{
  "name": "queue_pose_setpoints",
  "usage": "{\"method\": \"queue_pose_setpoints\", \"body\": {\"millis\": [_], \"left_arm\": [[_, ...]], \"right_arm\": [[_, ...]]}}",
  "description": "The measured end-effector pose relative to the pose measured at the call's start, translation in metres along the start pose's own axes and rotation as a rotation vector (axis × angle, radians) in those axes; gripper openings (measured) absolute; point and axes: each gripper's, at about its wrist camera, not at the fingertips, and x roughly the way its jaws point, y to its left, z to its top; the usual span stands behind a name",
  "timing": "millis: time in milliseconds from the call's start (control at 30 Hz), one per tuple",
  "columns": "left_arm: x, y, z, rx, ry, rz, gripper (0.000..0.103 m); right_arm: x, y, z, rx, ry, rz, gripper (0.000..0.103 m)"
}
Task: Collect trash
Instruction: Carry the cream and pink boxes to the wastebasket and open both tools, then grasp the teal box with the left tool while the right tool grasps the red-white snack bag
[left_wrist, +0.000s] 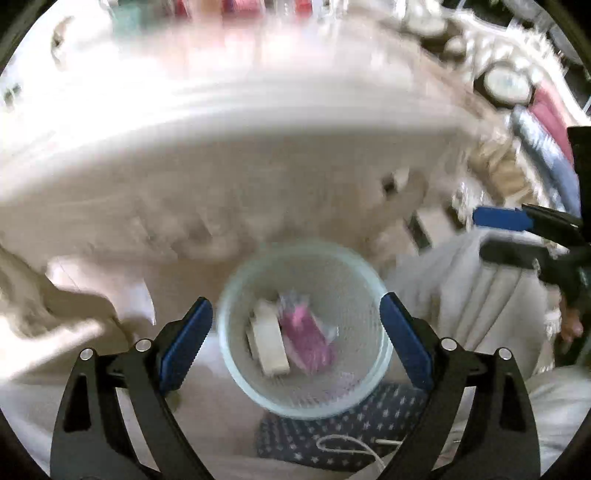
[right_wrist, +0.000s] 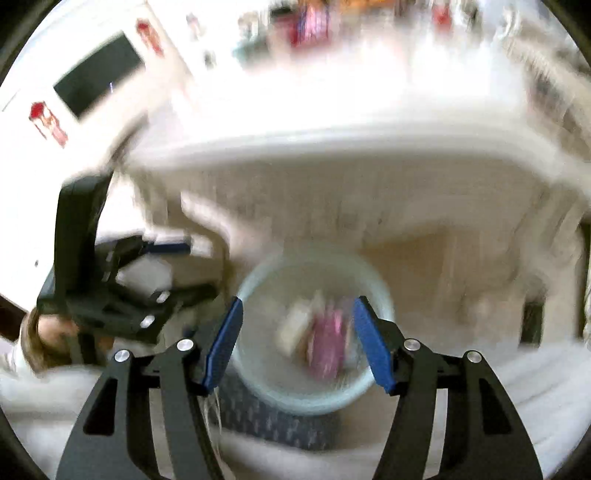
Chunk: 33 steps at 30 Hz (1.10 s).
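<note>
A pale mesh waste basket (left_wrist: 382, 373) stands on the floor below both grippers. Inside it lie a pink wrapper (left_wrist: 306, 336) and a white flat piece (left_wrist: 269, 343). My left gripper (left_wrist: 295, 301) hangs over the basket with its blue pads wide apart and nothing between them. In the right wrist view the same basket (right_wrist: 258, 384), blurred, shows the pink wrapper (right_wrist: 327, 343). My right gripper (right_wrist: 298, 301) is open above it and holds nothing. Each gripper shows in the other's view: the right gripper (left_wrist: 480, 236) at the right edge, the left gripper (right_wrist: 199, 269) at the left.
A navy star-patterned cloth (left_wrist: 332, 435) with a white cord (left_wrist: 347, 443) lies under the basket. A white furniture front (left_wrist: 258, 177) rises behind it. Beige fabric (left_wrist: 480, 295) drapes at the right. A person's hand (right_wrist: 51, 328) holds the left gripper.
</note>
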Motion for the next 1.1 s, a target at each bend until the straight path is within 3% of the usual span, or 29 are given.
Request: {"method": "queue_pose_setpoints", "body": {"millis": [100, 133, 233, 333, 500, 667, 800, 967, 1100], "left_arm": [[-0.043, 0.020, 0.034, -0.029, -0.157, 0.010, 0.090], [-0.054, 0.031, 0.050, -0.026, -0.212, 0.029, 0.090], [-0.063, 0.059, 0.094, 0.003, -0.295, 0.195, 0.090], [-0.058, 0.089, 0.137, -0.021, -0.310, 0.312, 0.090], [-0.043, 0.130, 0.206, -0.044, -0.346, 0.390, 0.090], [-0.004, 0.150, 0.257, -0.054, -0.287, 0.395, 0.090], [0.013, 0.156, 0.271, -0.021, -0.240, 0.450, 0.090], [0.027, 0.164, 0.283, -0.067, -0.230, 0.391, 0.090], [0.041, 0.167, 0.289, -0.046, -0.184, 0.417, 0.090]], "right_arm": [[-0.012, -0.005, 0.041, 0.007, -0.133, -0.054, 0.060], [-0.009, -0.007, 0.056, 0.011, -0.154, -0.079, 0.066], [0.009, -0.012, 0.098, 0.010, -0.204, -0.084, 0.070], [0.029, -0.020, 0.135, -0.003, -0.234, -0.064, 0.070], [0.063, -0.029, 0.193, 0.008, -0.247, -0.045, 0.071], [0.108, -0.036, 0.242, 0.015, -0.197, -0.094, 0.071], [0.125, -0.040, 0.254, 0.014, -0.173, -0.072, 0.071], [0.147, -0.042, 0.257, 0.001, -0.139, -0.082, 0.071], [0.157, -0.035, 0.267, -0.053, -0.142, -0.080, 0.071]]}}
